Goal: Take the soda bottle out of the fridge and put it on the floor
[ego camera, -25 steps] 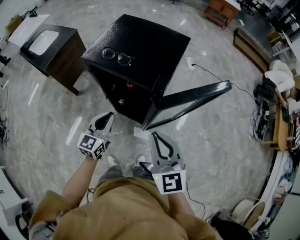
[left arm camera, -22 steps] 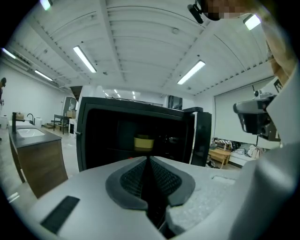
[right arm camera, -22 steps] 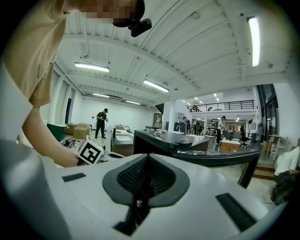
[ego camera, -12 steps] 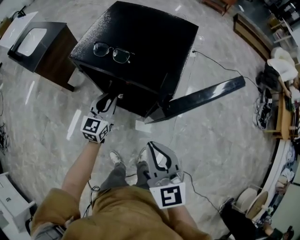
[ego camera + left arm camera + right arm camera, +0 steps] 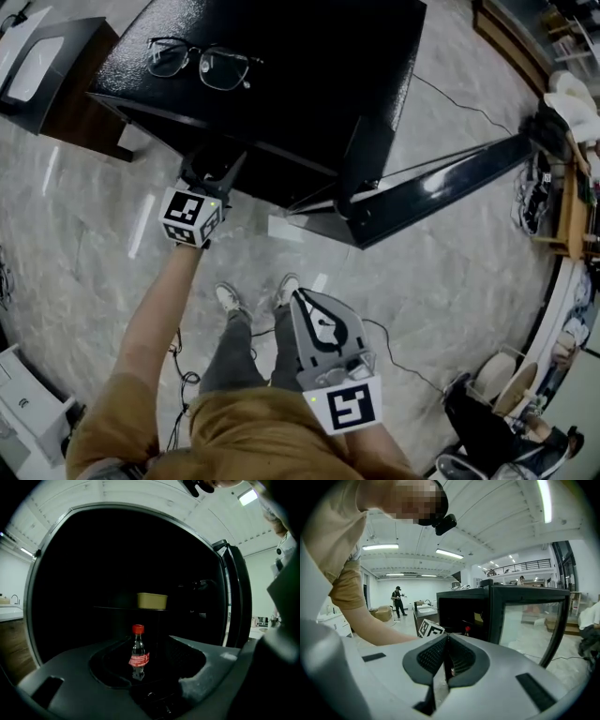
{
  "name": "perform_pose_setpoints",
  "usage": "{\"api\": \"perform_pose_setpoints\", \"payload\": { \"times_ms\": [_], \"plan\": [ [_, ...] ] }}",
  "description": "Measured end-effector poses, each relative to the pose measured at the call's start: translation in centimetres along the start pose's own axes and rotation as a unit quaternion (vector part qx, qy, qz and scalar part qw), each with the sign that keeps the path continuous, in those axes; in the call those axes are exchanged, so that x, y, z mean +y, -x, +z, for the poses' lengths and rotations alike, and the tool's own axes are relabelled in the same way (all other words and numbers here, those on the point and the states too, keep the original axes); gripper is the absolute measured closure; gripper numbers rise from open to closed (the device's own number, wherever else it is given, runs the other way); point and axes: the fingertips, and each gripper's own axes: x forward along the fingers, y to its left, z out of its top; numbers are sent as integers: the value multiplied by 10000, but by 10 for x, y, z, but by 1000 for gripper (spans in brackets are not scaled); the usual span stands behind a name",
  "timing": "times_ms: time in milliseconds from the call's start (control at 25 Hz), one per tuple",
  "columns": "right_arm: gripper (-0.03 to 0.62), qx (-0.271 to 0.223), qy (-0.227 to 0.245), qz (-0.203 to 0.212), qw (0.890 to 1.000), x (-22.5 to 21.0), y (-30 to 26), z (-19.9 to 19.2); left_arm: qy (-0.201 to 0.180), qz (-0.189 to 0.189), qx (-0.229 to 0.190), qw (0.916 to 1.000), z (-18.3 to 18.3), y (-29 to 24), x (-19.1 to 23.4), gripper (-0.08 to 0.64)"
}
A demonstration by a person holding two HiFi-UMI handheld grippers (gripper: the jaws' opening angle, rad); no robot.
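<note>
Floor [image 5: 450, 281]: grey marbled stone, fridge standing on it.

Fridge [image 5: 309, 75]: low black cabinet seen from above in the head view, glossy top. Its door [image 5: 441, 183] was swung fully open to the right, glass panel facing out. Interior was dark in the left gripper view.

Person [image 5: 253, 431]: tan top, dark trousers, pale shoes [image 5: 228, 298] planted just in front of the fridge opening, left arm stretched forward.

Left tongs [image 5: 217, 169]: tips were at the mouth of the fridge, under the front edge of its top. Jaws had just been opening and stood partly apart. Nothing was gripped and neither pad touched anything.

Right tongs [image 5: 302, 300]: held back, near the person's legs, well apart from the fridge. Jaws were closed together and empty.

Glasses [image 5: 202, 66]: dark-rimmed, lying on the fridge top near its left front corner.

Container [image 5: 152, 600]: yellowish, shallow, resting on the shelf inside the fridge, directly above the bottle.

Soda bottle [image 5: 138, 653]: small, clear, with a red cap and red label. It was upright on the lower level of the fridge, beneath the shelf. It appeared through the gap between the left jaws but sat deeper inside, clear of them. Its red cap also showed in the right gripper view, inside the open fridge.
</note>
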Motion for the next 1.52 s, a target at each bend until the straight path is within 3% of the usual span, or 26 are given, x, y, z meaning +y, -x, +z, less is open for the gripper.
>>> {"api": "perform_pose_setpoints", "payload": {
  "times_ms": [280,520,960,1120,1200,1520],
  "plan": [
    [589,209,12,10,9998,-4,-1,-26,-208,-14,-30,9998,-5,-37,11,240],
    [590,217,-18,68,9997,-17,1,-43,-452,-6,340,9984,-24,-62,12,195],
    [589,292,-140,73,9994,-50,-11,-72,-502,214,552,9970,-34,-101,19,191],
    [590,278,-178,212,9992,-50,-20,-80,-267,211,710,9969,-50,-103,25,201],
    [589,294,-227,309,9988,-47,-24,-84,-115,227,638,9976,-44,-103,29,252],
    [590,391,-298,452,9978,-41,-22,-98,-49,65,699,9975,-44,-96,23,256]
  ]
}}
